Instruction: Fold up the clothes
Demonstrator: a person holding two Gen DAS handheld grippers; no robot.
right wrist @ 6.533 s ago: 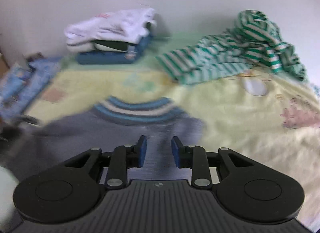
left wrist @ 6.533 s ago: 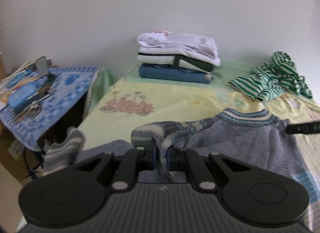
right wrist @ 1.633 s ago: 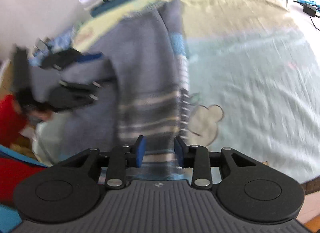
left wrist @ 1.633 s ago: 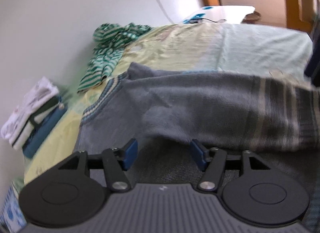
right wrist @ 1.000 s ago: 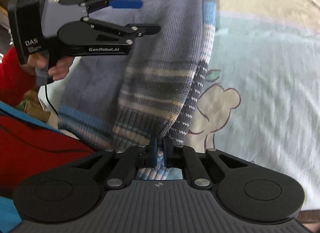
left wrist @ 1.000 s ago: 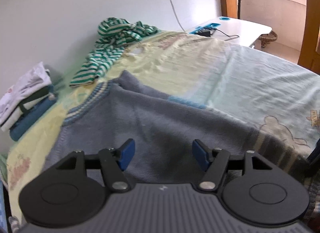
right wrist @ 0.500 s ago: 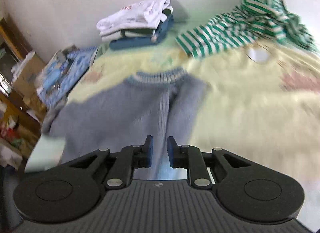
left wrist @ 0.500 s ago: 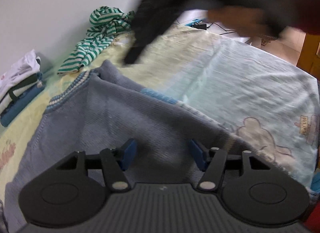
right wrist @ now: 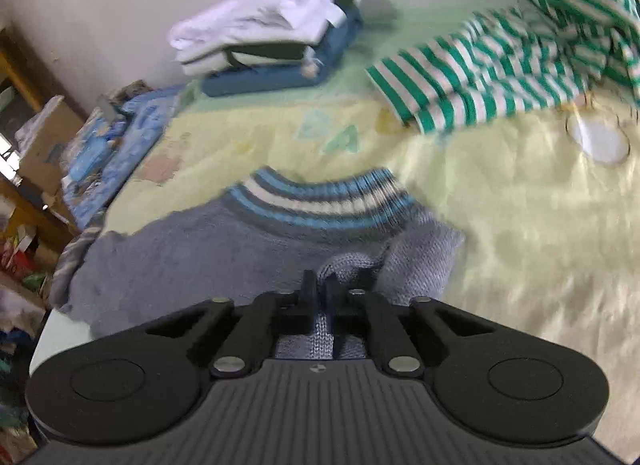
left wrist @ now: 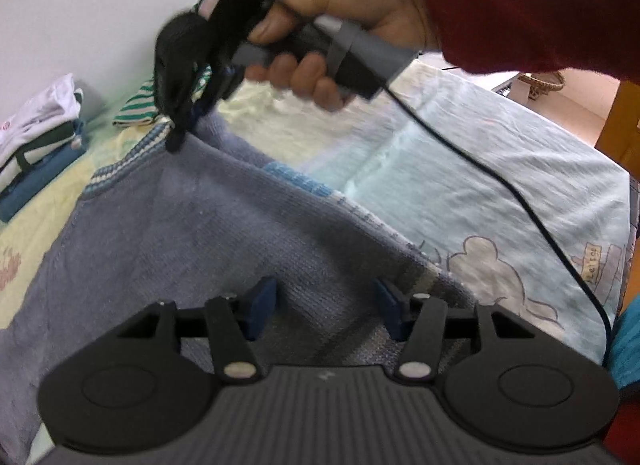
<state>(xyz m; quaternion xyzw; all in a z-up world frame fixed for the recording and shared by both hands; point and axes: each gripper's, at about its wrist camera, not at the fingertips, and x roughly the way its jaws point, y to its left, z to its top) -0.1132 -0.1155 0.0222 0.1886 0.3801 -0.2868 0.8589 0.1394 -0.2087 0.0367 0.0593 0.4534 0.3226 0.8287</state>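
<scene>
A grey-blue knit sweater point(left wrist: 240, 233) with a striped blue and white collar point(right wrist: 320, 201) lies spread on the bed. My right gripper point(right wrist: 320, 285) is shut on a raised fold of the sweater point(right wrist: 200, 249) at the shoulder beside the collar. In the left wrist view that right gripper point(left wrist: 178, 137) is held by a hand point(left wrist: 340, 25) in a red sleeve. My left gripper point(left wrist: 326, 305) hovers over the sweater's lower body, its jaws apart and closing. The knit lies below the blue pads point(left wrist: 262, 301), which do not press on it.
A stack of folded clothes point(right wrist: 272, 37) sits at the wall. A crumpled green and white striped garment point(right wrist: 520, 49) lies at the back right. The bed sheet point(right wrist: 520, 225) is yellow and pale blue. A black cable point(left wrist: 520, 193) trails from the right gripper. Cluttered boxes point(right wrist: 40, 137) stand left of the bed.
My right gripper left the sweater's hem, swung up to the shoulder by the collar and shut on a fold there. The left jaws have narrowed a little.
</scene>
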